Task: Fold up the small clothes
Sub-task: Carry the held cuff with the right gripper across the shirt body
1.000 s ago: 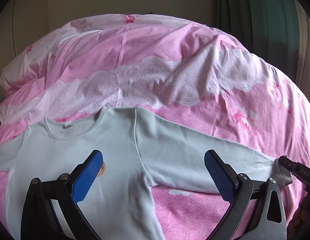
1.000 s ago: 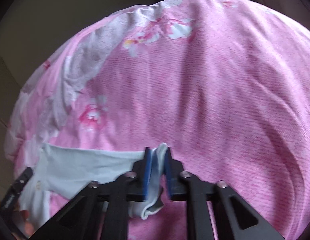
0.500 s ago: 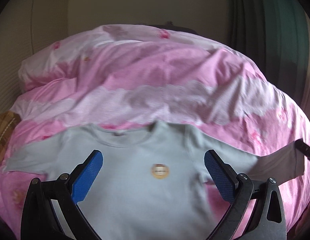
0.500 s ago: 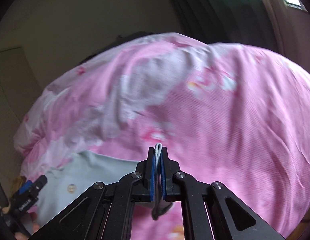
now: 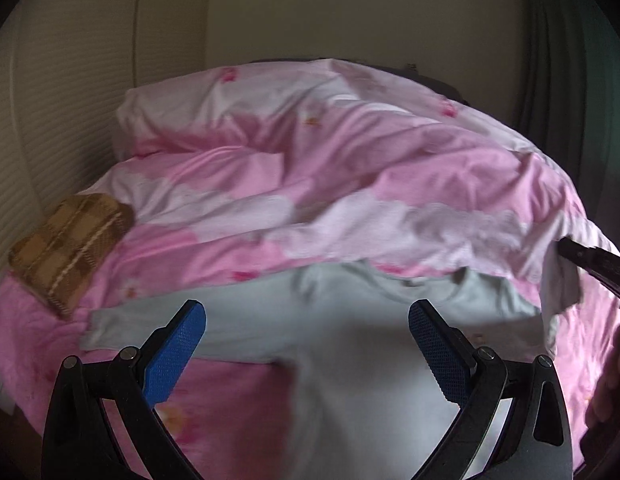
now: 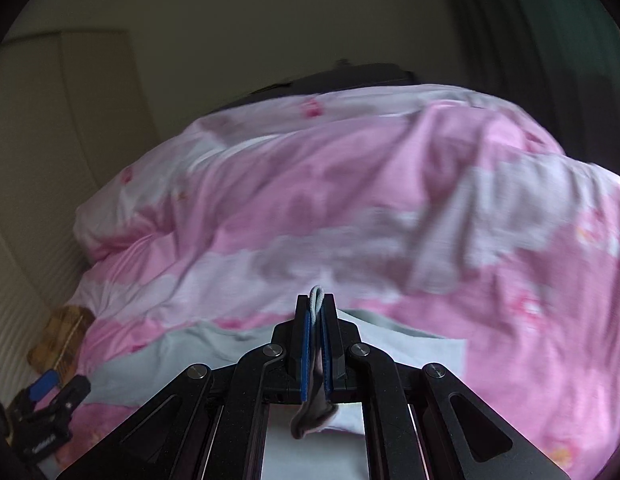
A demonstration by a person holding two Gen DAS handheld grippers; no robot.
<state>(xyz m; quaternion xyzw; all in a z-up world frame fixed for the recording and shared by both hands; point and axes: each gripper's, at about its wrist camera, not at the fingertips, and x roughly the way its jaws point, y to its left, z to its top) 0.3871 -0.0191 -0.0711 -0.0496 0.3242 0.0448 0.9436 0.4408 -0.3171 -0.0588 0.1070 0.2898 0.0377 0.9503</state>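
Observation:
A pale blue long-sleeved shirt (image 5: 349,360) lies flat on the pink duvet (image 5: 349,168), neck toward the far side, one sleeve stretched out to the left. My left gripper (image 5: 306,348) hovers above the shirt's chest, open, with nothing between its blue pads (image 5: 176,354). At the right edge of the left wrist view, my right gripper (image 5: 589,264) holds the other sleeve's end (image 5: 561,284) lifted off the bed. In the right wrist view, the right gripper (image 6: 317,305) is shut on that cuff (image 6: 317,295), with fabric hanging down behind the pads. The left gripper (image 6: 50,396) shows at the lower left.
A bunched pink and white duvet heap (image 6: 349,184) rises behind the shirt. A brown plaid cushion (image 5: 70,248) sits at the bed's left edge by the ribbed wall (image 5: 50,120). Dark curtains (image 5: 569,80) hang at the right. A hand (image 5: 609,380) shows at the right edge.
Both grippers rose and swung left across the bed. The right one carried the sleeve end up off the duvet and in over the shirt. The left stayed open.

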